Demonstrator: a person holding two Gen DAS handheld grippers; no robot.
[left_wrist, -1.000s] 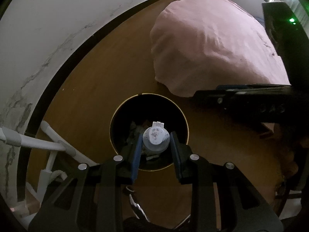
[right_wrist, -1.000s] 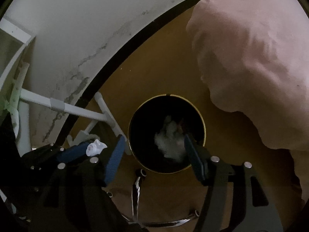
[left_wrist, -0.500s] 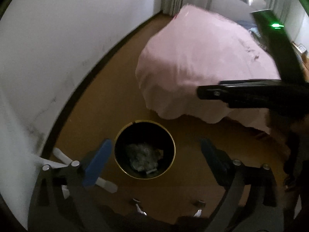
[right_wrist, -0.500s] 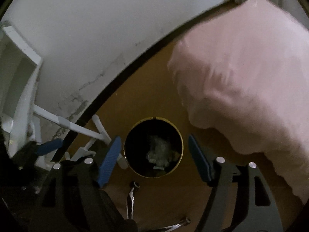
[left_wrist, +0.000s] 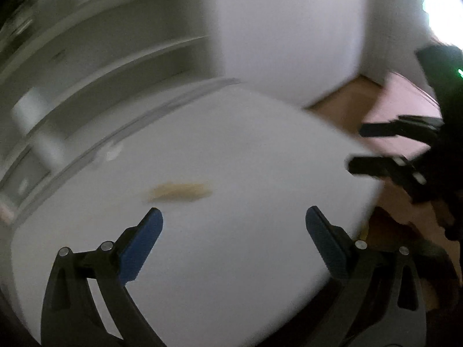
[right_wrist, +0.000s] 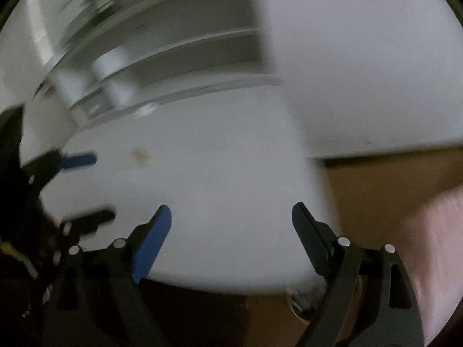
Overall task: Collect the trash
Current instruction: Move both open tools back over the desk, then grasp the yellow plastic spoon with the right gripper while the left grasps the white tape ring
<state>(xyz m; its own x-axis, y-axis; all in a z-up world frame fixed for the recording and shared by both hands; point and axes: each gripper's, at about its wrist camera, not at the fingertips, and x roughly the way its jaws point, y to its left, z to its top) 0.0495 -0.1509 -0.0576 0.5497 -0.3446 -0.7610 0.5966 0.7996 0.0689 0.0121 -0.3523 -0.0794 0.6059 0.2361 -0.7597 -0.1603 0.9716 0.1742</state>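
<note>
Both views are motion-blurred. A small tan scrap (left_wrist: 179, 192) (right_wrist: 140, 154) lies on a white table (left_wrist: 231, 274) (right_wrist: 231, 173). My left gripper (left_wrist: 233, 211) hovers over the table just short of the scrap, its jaws wide apart and still opening, nothing between them. My right gripper (right_wrist: 231, 206) hangs over the table's near right part, jaws opening, also with nothing in them. Each gripper shows in the other's view: the right gripper (left_wrist: 364, 149) at the table's right edge, the left gripper (right_wrist: 89, 189) close to the scrap. A sliver of the trash bin (right_wrist: 302, 302) peeks out below the table edge.
White shelves (left_wrist: 101, 57) stand behind the table against a white wall (right_wrist: 361, 72). A pale cylinder (left_wrist: 37, 127) stands at the back left of the table. To the right lie the wooden floor (right_wrist: 376, 188) and the pink bed cover (right_wrist: 434, 245).
Both grippers rose from over the black bin and swung over the white table. The left one let the small bottle go into the bin and opened wide. The right one widened too.
</note>
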